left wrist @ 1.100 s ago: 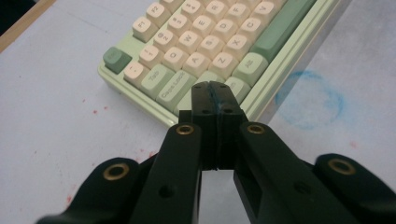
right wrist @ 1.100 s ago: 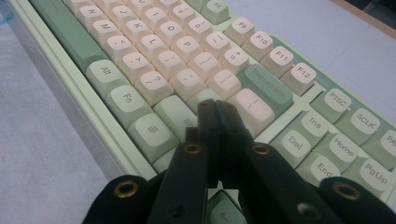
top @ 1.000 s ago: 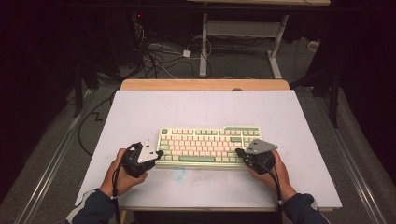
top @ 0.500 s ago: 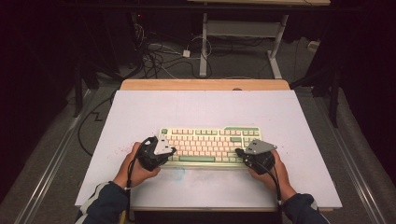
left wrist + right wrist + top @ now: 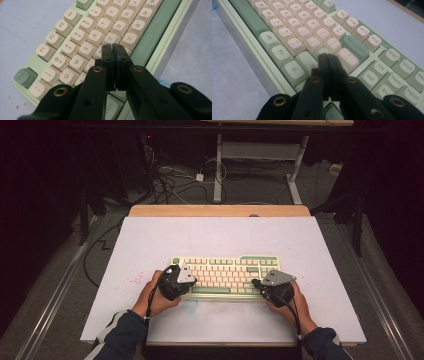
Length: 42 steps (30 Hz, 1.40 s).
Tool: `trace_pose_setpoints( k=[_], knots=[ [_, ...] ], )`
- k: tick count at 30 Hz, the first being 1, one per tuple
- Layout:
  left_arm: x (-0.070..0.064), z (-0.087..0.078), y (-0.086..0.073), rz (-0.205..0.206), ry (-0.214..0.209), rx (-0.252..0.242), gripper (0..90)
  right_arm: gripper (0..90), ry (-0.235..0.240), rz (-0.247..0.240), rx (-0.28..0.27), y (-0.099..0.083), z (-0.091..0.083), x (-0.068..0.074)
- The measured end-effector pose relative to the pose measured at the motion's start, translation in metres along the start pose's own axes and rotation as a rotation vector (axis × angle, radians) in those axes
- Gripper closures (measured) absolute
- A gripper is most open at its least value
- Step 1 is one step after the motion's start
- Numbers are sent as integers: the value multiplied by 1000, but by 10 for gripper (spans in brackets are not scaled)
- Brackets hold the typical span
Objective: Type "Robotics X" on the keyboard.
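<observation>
Keyboard [image 5: 225, 275] on white tabletop [image 5: 150, 240], one tool at each end.

Keyboard: cream and green keys, lying flat near the front middle of the tabletop, long side toward the person. Left tool [image 5: 186, 281]: held in the left hand [image 5: 157, 296], forearm entering from the lower left, tool angled inward over the keyboard's left end; jaws pressed together, holding nothing, tips [image 5: 114, 48] above the letter keys near D and C. Right tool [image 5: 257, 283]: held in the right hand [image 5: 290, 301], forearm entering from the lower right, grey plate on top; jaws pressed together, empty, tips [image 5: 327, 57] over the keys near Shift and Enter. Both sleeves dark.
</observation>
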<state>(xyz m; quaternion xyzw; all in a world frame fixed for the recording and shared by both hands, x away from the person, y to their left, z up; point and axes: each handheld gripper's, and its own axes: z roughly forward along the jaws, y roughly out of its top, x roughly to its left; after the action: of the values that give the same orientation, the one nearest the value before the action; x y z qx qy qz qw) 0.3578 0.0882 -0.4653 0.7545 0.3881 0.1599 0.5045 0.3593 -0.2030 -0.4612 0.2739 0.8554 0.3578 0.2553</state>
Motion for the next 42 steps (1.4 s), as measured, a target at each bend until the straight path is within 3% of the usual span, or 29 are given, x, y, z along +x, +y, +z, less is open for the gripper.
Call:
trace_pose_setpoints(
  k=[27,42],
  knots=[
    [1,5,-4,16,20,7,851,900,0,-4,0,0,0,0],
    [-1,2,-3,39,17,-18,842,900,-2,-3,2,0,0,0]
  ],
)
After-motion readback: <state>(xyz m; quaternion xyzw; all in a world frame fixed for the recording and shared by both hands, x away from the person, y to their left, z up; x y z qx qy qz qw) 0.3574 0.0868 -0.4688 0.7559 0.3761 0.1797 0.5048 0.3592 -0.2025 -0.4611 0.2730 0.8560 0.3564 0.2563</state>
